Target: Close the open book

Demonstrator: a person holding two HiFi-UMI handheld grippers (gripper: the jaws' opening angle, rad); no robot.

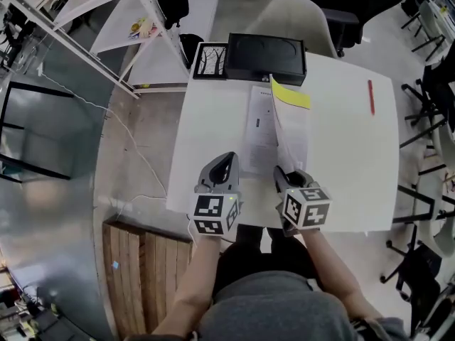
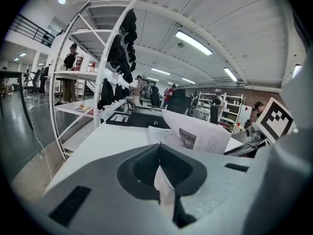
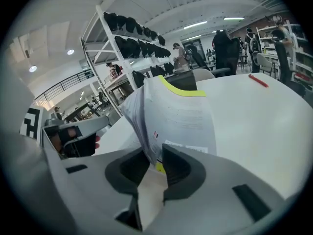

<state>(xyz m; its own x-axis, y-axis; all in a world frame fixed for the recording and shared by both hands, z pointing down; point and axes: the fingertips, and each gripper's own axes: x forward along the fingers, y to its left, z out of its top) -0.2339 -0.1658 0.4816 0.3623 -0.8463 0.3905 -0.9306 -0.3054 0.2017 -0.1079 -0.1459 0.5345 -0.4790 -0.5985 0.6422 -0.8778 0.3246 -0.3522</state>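
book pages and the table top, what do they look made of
Book: thin matte white paper, it seems; the lifted pages curve softly and carry print. Its yellow edge: paper or thin card, hard to tell. Table: smooth, even white top, probably laminate or painted board; its core is hidden.

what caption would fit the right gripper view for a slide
Right tongs straddling the raised pages of an open book on a white table, red pen beyond
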